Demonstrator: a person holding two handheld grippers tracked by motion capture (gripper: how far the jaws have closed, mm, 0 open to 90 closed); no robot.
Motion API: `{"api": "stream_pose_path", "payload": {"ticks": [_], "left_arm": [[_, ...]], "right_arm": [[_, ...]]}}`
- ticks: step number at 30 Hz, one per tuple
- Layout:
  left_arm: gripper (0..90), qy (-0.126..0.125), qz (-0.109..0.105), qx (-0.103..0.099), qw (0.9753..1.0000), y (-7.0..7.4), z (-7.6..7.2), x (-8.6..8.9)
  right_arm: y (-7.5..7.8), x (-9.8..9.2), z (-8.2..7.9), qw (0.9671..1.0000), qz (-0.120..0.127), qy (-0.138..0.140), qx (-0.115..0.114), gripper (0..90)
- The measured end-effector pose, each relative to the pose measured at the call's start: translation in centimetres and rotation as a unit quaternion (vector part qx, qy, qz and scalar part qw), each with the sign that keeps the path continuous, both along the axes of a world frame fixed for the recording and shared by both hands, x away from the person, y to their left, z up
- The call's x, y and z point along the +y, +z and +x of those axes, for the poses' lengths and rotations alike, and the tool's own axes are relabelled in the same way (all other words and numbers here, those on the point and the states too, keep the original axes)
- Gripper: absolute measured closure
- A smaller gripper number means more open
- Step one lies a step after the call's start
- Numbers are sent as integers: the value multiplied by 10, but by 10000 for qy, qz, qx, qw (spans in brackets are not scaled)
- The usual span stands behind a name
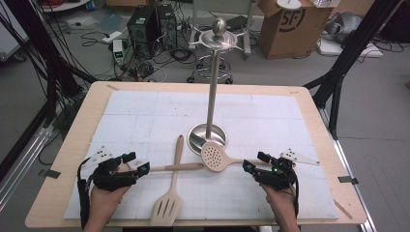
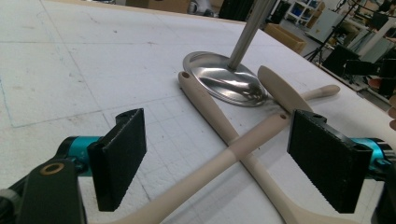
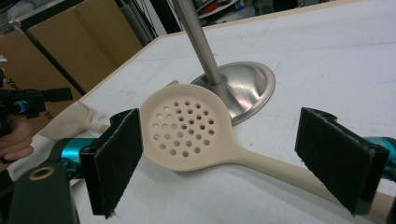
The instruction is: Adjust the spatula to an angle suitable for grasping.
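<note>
A steel utensil stand point(image 1: 208, 137) rises from the middle of the white mat, its base point(image 2: 219, 77) point(image 3: 250, 88) close ahead of both grippers. A cream perforated skimmer point(image 1: 214, 155) point(image 3: 184, 128) leans on the base rim, handle running right. My right gripper point(image 1: 255, 162) point(image 3: 224, 147) is open, jaws either side of that handle. A cream slotted spatula point(image 1: 167, 205) lies lengthwise, its handle point(image 2: 210, 112) crossed by a second cream handle point(image 1: 176, 167) point(image 2: 224, 156). My left gripper point(image 1: 136, 163) point(image 2: 219, 137) is open just before that crossing, holding nothing.
The mat point(image 1: 145, 116) covers a wooden table point(image 1: 72, 140) with bare edges. The stand's hooked top point(image 1: 217, 38) stands tall above the middle. Behind the table the floor holds cables, a computer case point(image 1: 142, 24) and a cardboard box point(image 1: 292, 24).
</note>
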State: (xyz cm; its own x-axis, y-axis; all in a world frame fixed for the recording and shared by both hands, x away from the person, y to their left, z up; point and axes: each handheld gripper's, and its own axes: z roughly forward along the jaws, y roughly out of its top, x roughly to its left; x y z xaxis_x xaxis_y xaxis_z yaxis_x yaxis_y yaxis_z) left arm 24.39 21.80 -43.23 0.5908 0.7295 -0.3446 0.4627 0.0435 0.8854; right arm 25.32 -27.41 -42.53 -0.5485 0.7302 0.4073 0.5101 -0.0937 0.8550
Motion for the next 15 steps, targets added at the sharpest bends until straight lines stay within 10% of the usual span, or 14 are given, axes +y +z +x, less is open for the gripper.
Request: {"api": "stream_pose_path", "payload": {"ticks": [10,15], "left_arm": [[222,-72,-3,-1,10000,0,-1,-2],[399,-239,106,70,9996,-1,-2,-5]], "right_arm": [[0,2,0,10000,-53,30,-26,144],[0,2,1,10000,-65,48,3,145]]}}
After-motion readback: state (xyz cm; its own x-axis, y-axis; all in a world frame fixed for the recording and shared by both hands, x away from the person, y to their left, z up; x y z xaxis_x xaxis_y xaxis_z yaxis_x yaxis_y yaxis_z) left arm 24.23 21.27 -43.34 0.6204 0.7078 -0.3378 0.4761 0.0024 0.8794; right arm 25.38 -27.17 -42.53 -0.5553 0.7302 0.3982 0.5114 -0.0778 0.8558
